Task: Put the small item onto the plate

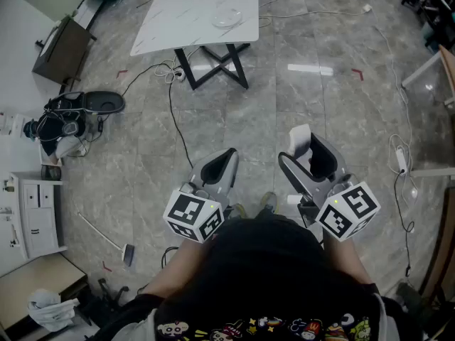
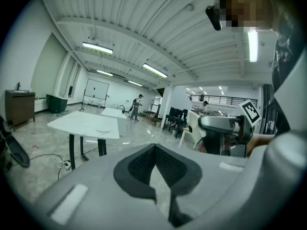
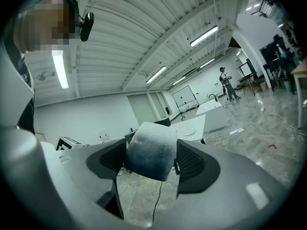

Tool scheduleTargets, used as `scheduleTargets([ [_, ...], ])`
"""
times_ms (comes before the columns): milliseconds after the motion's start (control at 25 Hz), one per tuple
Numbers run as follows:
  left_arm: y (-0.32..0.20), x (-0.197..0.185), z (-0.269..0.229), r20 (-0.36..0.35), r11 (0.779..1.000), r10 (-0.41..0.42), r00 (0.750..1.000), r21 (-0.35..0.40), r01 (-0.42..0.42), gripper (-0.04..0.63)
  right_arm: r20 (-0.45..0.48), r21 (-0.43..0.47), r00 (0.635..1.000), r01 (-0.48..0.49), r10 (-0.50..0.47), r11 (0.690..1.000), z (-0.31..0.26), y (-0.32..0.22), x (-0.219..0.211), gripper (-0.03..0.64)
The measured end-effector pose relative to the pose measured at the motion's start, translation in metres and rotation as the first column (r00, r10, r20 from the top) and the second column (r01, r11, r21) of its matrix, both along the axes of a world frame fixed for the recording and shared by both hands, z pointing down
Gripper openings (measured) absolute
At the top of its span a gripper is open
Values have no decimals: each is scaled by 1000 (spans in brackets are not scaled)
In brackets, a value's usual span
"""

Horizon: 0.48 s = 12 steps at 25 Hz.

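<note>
A small whitish block (image 3: 150,151) sits between the dark pads of my right gripper (image 3: 151,163), which is shut on it. From the head view the block (image 1: 301,138) pokes out past that gripper (image 1: 308,150), held at waist height over the floor. My left gripper (image 1: 225,160) is beside it, shut, with nothing in it; its pads meet in a V (image 2: 154,166). The white plate (image 1: 227,16) lies on a white table (image 1: 186,21) several steps ahead, also visible as plate (image 2: 102,128) and plate (image 3: 189,132).
Black cables (image 1: 170,112) trail over the grey marble floor between me and the table. Black gear (image 1: 71,116) and a white cabinet (image 1: 32,212) stand at the left, with a power strip (image 1: 401,160) at the right. A person (image 2: 137,107) stands far off.
</note>
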<state>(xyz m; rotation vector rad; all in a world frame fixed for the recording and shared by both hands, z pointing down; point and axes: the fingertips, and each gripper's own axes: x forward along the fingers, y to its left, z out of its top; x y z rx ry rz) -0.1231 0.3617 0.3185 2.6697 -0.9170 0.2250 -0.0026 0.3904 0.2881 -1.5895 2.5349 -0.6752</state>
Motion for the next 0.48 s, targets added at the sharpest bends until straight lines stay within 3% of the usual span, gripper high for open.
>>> scheduleTargets([
  [280, 24, 9, 6, -1, 998, 50, 999, -27, -50, 2, -16, -6, 1000, 24, -24, 1000, 5, 17, -12, 353],
  [480, 23, 39, 18, 17, 998, -28, 999, -54, 29, 2, 13, 6, 995, 96, -96, 995, 10, 7, 21, 354],
])
